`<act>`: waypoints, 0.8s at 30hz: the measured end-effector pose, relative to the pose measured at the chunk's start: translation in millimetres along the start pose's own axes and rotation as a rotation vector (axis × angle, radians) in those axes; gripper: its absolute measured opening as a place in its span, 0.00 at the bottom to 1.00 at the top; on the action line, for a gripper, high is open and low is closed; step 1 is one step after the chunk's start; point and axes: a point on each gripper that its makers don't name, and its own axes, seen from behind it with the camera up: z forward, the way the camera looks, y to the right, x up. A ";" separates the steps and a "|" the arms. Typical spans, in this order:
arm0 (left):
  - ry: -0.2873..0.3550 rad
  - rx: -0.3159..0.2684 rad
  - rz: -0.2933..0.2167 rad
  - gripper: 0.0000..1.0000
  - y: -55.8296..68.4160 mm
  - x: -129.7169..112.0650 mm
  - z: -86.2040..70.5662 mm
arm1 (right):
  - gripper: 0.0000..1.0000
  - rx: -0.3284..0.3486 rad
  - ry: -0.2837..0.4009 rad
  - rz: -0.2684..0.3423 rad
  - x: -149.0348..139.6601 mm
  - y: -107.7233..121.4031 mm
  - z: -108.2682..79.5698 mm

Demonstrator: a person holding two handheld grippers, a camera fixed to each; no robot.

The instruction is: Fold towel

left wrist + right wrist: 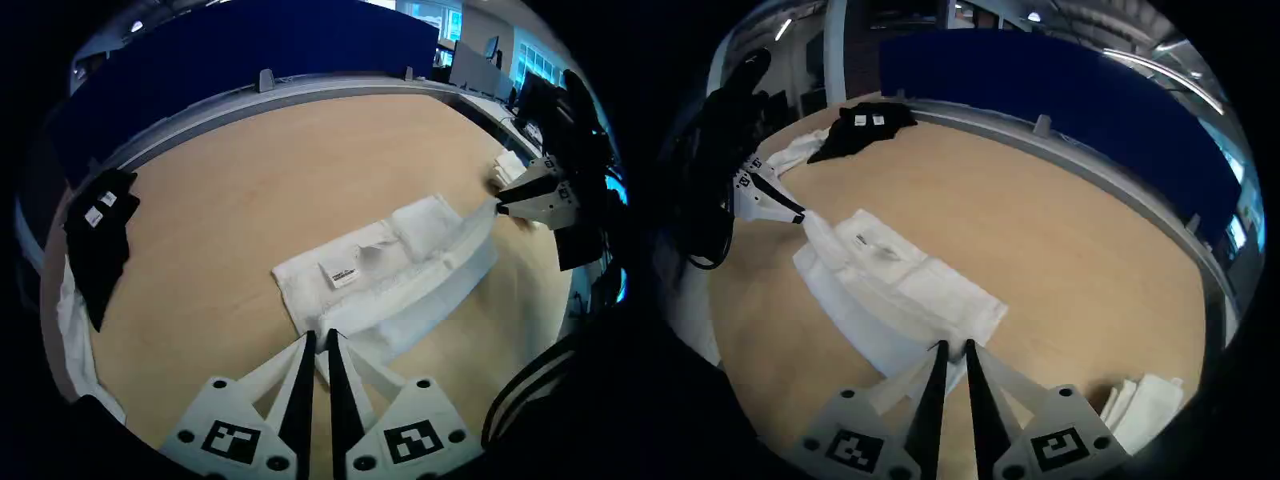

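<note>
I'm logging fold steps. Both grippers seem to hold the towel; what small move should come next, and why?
Probably carry both ends together across to the far edge. The left gripper and right gripper each pinch one end of the near long edge of the towel, while the rest lies on the table.

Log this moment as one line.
left gripper: shut on towel end | right gripper: shut on opposite end | towel: partly folded on wooden table
</note>
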 end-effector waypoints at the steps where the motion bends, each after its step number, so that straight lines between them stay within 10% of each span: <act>1: -0.001 0.004 0.005 0.12 -1.1 -0.1 3.9 | 0.17 -0.001 -0.002 0.001 -0.6 1.1 2.4; 24: -0.020 0.073 -0.023 0.40 -28.9 -2.3 50.6 | 0.28 -0.049 -0.056 0.083 -15.8 21.6 51.6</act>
